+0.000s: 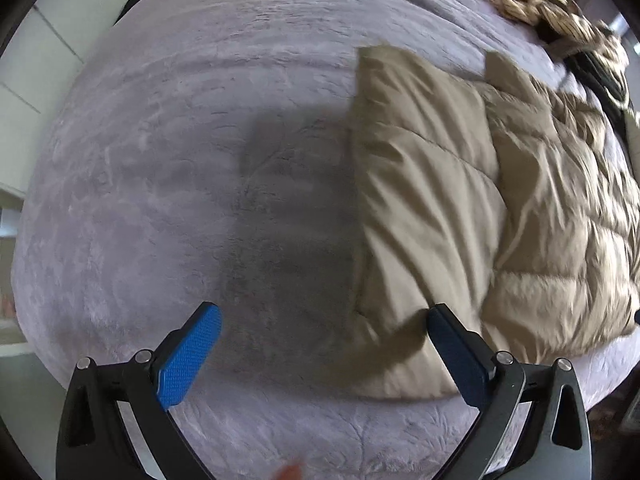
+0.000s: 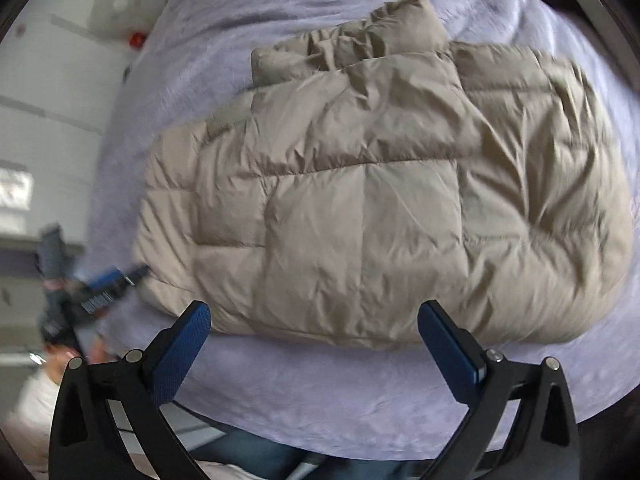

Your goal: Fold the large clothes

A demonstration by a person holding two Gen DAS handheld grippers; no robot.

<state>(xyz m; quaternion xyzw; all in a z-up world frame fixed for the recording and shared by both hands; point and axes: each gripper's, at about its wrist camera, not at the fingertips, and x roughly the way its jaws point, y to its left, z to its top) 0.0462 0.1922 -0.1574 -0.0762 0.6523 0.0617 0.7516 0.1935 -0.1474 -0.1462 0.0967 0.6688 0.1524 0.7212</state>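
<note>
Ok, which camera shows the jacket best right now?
The right wrist view: the jacket lies nearly whole and centred on the blanket, collar at the top. The left wrist view shows only its edge, pushed to the right side and blurred.

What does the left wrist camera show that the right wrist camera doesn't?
Only the left wrist view shows the tan-and-brown patterned fabric heap at the far corner of the bed, and the open left gripper up close, over bare blanket.

Only the right wrist view shows the jacket's bunched collar end, the open right gripper, and the left gripper from the outside, beside the jacket's edge.

Both show the beige quilted puffer jacket lying folded on the lavender plush blanket, held by neither gripper.
</note>
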